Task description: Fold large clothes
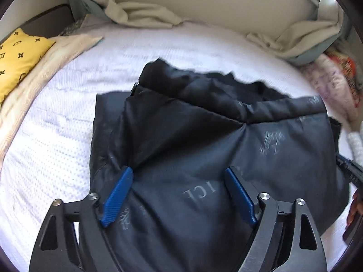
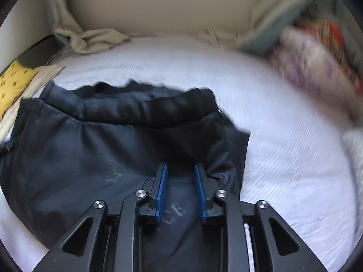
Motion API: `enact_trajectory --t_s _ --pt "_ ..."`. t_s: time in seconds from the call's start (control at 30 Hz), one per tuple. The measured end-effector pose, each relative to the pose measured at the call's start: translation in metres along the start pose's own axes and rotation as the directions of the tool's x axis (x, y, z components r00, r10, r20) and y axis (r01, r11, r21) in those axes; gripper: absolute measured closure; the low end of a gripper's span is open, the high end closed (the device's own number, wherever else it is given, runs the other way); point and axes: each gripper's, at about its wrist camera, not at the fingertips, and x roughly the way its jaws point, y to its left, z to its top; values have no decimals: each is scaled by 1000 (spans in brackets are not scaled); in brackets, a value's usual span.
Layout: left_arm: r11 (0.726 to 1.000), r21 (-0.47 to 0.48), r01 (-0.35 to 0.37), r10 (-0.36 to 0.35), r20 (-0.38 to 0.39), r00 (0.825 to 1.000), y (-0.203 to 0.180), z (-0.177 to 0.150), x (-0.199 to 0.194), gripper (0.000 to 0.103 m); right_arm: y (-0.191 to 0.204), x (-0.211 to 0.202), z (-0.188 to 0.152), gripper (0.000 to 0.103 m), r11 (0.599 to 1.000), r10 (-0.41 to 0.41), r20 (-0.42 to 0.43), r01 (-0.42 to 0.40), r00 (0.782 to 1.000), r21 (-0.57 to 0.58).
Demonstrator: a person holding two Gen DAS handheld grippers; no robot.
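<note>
Dark garment (image 1: 204, 140) lies under both grippers' jaws.

Yellow patterned pillow (image 1: 18, 56) on white bedspread (image 1: 56, 136); beige sheet (image 1: 145, 13) bunched behind.

1. Setting was a home bedroom.
2. A bed (image 1: 68, 136) with a white textured cover filled both views.
3. A yellow patterned pillow (image 1: 20, 56) lay at its left edge on a cream blanket (image 1: 45, 68).
4. Crumpled beige bedding (image 1: 140, 13) was bunched against the padded headboard (image 1: 204, 0).
5. Floral linens (image 2: 317, 63), blurred, were piled at right.
</note>
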Motion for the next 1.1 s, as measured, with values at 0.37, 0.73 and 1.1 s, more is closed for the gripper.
enact_trajectory --t_s 0.37,0.73,1.1 --pt "999 -23 38 -38 -11 999 18 -12 29 17 -14 38 -17 92 999 33 -33 -33 999 13" --pt "997 -54 47 -46 11 999 18 -4 10 16 -30 21 -7 82 980 153 -4 -151 988 130" --pt "992 -102 -77 81 27 996 40 -6 2 15 -54 2 4 78 977 78 39 -84 996 196"
